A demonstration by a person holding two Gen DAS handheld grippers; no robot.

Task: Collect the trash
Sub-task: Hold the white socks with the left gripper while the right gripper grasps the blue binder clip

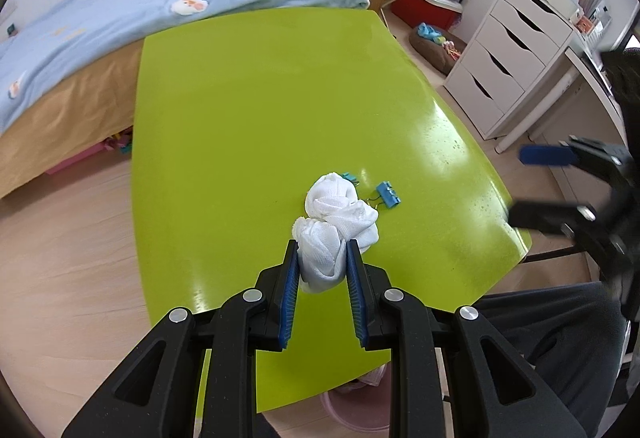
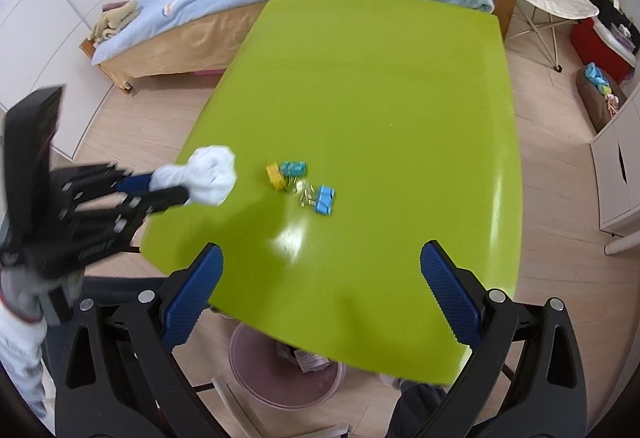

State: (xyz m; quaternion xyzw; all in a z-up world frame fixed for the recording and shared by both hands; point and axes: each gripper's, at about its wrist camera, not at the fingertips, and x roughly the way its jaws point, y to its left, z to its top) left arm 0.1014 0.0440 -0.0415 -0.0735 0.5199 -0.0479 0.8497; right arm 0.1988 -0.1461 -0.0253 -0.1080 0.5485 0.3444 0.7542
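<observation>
Left wrist view
Left gripper (image 1: 322, 258): black plastic arms with ribbed blue pads, pressed against both sides of the tissue wad.
Tissue wad (image 1: 336, 224): white, crumpled, with a fine woven-looking texture; its lower lobe sits between the pads, the rest bulges out beyond the tips above the table.
Table (image 1: 256, 105): glossy lime-green top with rounded corners and bright reflections.
Binder clips (image 1: 386, 194): small blue folded-metal clips with wire handles, lying on the table just behind the wad.
Right gripper (image 1: 532, 183): blurred at the right edge, one blue pad and one dark finger well apart, nothing between them.
Bed (image 1: 120, 17): soft pale-blue quilt with cartoon patches over a tan base.

Right wrist view
Right gripper (image 2: 320, 262): jaws spread wide and empty, blue knurled pads over the near table (image 2: 380, 77) edge.
Left gripper (image 2: 170, 185): blurred at the left, clamping the wad.
Tissue wad (image 2: 212, 175): puffy white lump held at the table's left edge.
Binder clips (image 2: 298, 179): a yellow, a teal and a blue one clustered mid-table, wire loops glinting.
Bin (image 2: 280, 374): round, pinkish plastic, on the floor under the near edge, with scraps inside.
</observation>
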